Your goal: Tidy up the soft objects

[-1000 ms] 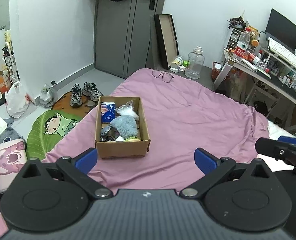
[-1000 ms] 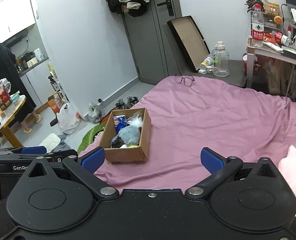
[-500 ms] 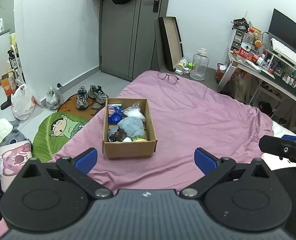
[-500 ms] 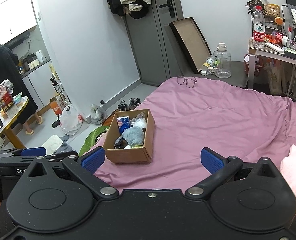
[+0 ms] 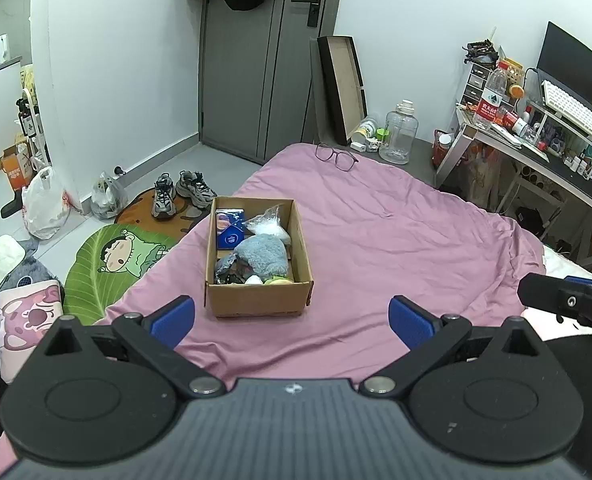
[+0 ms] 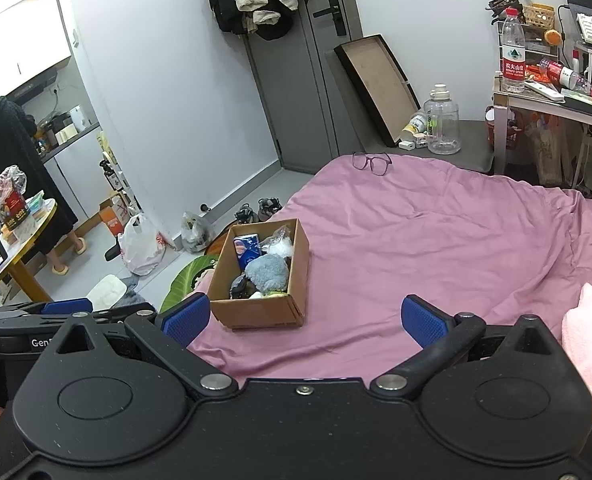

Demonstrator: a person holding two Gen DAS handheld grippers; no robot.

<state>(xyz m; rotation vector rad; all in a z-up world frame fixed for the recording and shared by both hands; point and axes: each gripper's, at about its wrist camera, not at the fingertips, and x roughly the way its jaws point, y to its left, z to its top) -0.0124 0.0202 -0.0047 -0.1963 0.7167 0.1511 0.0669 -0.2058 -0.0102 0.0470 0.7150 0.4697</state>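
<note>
A bedroom was seen from two hand-held grippers, both held low over the near edge of a bed (image 5: 396, 240) covered by a pink sheet. The left gripper (image 5: 291, 322) had its blue-padded fingers (image 5: 173, 320) spread wide apart with nothing between them. The right gripper (image 6: 306, 320) likewise had its fingers (image 6: 424, 320) wide apart and held nothing; in the left wrist view, part of its black body showed at the far right.

A cardboard box (image 5: 257, 300) sat open on the sheet near the bed's left edge, just beyond the fingers of both grippers and touched by neither. Inside it lay the soft things: a fluffy grey-blue plush (image 5: 263, 256) in the middle, a clear bag of white stuffing (image 5: 267, 226) behind it, a dark blue packet (image 5: 229, 228) in the back left corner, a dark crumpled item (image 5: 229, 270) at the front left, and small white and yellow-green pieces along the front wall, too small to identify.

A pink plush toy (image 6: 588, 340) lay on the bed at the right edge of the right wrist view, apart from the box. A pair of glasses (image 5: 336, 156) rested at the far end of the bed. Beyond were a grey door (image 5: 263, 80), sneakers (image 5: 183, 192) on the floor, and a cluttered surface (image 5: 556, 156) at right with a keyboard.
</note>
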